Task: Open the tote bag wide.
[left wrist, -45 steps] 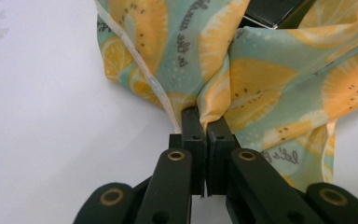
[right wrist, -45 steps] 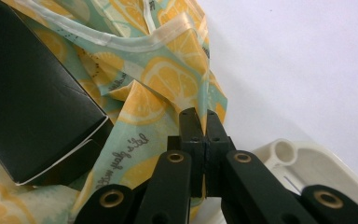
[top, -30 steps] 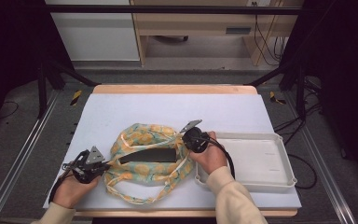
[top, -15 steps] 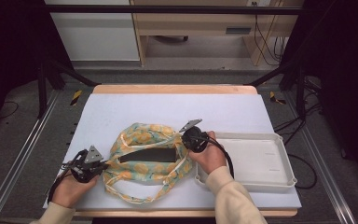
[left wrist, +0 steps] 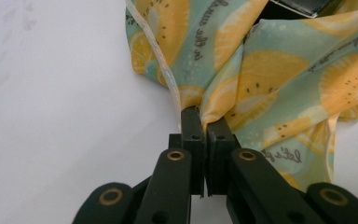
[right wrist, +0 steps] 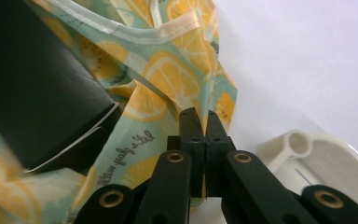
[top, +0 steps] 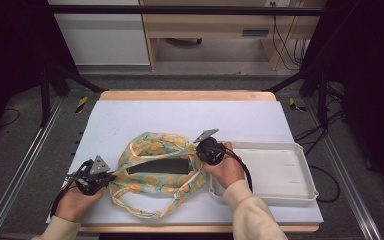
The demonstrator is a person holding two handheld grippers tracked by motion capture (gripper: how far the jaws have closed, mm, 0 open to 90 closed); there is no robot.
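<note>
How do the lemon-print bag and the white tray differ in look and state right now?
The lemon-print bag is soft, crumpled, patterned cloth; the white tray is rigid, plain and rectangular. The bag holds a dark flat object in its mouth; the tray looks bare. The left gripper and right gripper are each shut on the bag's cloth at opposite ends, while the tray is ungripped. Both lie on the table.

White tray [top: 300,175] on the table's right, pale blue mat [top: 180,117], wooden desk [top: 205,30] behind
</note>
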